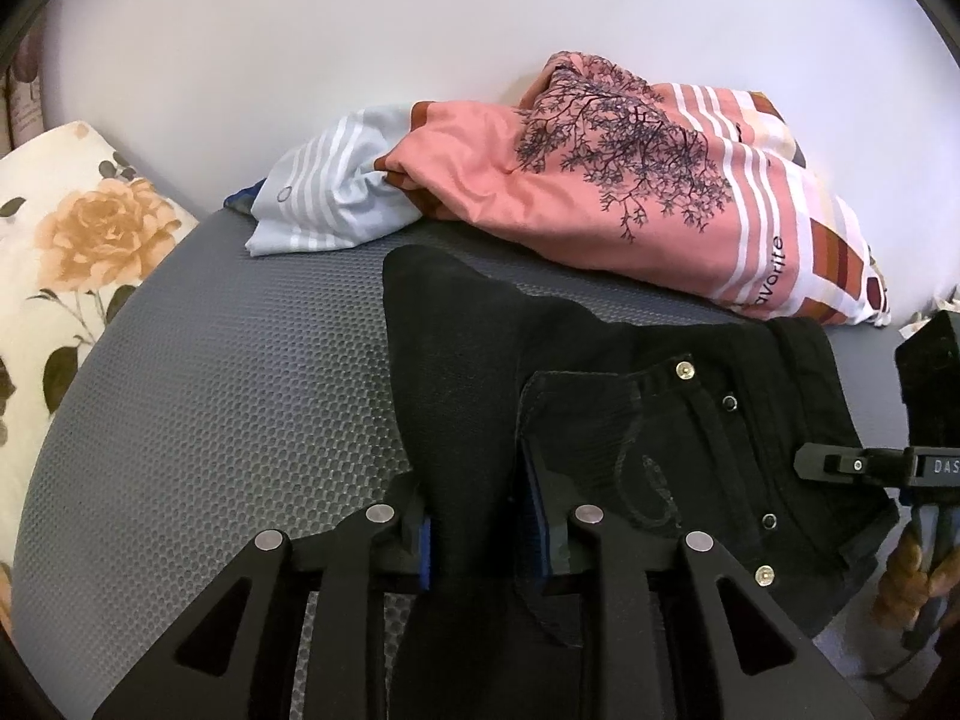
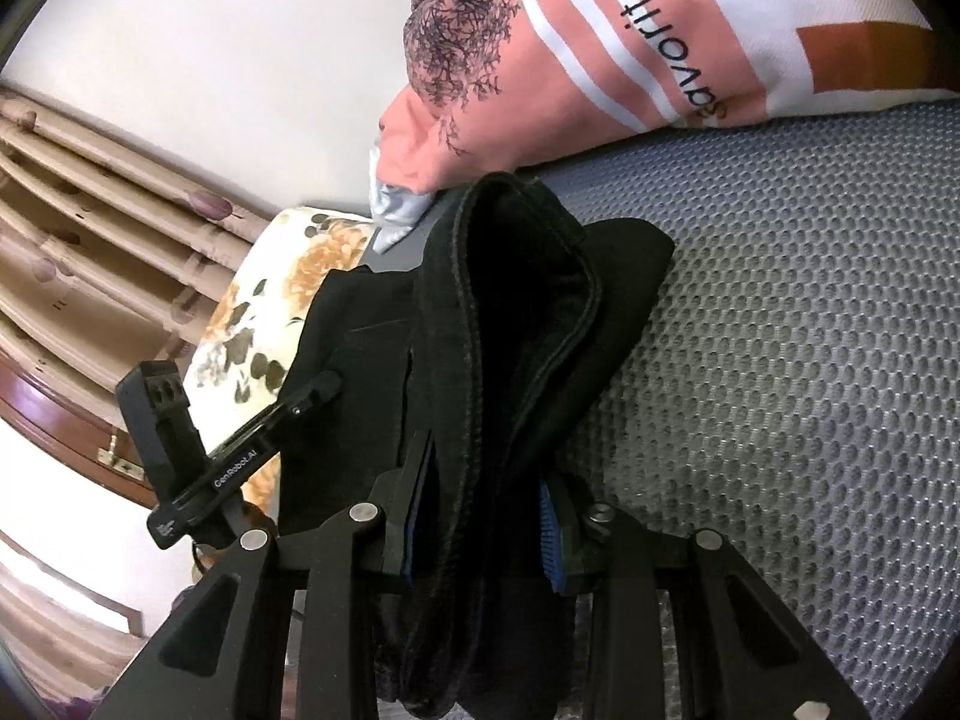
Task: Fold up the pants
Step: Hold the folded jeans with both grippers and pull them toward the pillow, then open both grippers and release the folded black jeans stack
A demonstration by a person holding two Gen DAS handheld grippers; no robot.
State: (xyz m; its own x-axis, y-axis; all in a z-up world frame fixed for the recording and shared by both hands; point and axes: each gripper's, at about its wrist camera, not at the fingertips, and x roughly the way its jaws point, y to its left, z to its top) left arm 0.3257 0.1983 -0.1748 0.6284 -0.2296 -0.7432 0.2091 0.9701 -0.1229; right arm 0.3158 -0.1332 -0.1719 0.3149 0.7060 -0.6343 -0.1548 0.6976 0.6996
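Note:
Black pants (image 1: 630, 396) lie on the grey mesh mat (image 1: 240, 396), waistband with metal rivets toward the right. My left gripper (image 1: 480, 528) is shut on a raised fold of the black fabric near a back pocket. My right gripper (image 2: 486, 516) is shut on a thick bunch of the pants (image 2: 528, 300), seam edge up, lifted off the mat (image 2: 810, 360). The right gripper's body shows at the right edge of the left wrist view (image 1: 882, 468). The left gripper's body shows at the left in the right wrist view (image 2: 240, 450).
A pink striped garment with a tree print (image 1: 630, 180) and a pale blue striped one (image 1: 324, 204) lie bunched at the mat's far edge. A floral pillow (image 1: 66, 252) lies at left. Curtains (image 2: 90, 228) hang beyond it.

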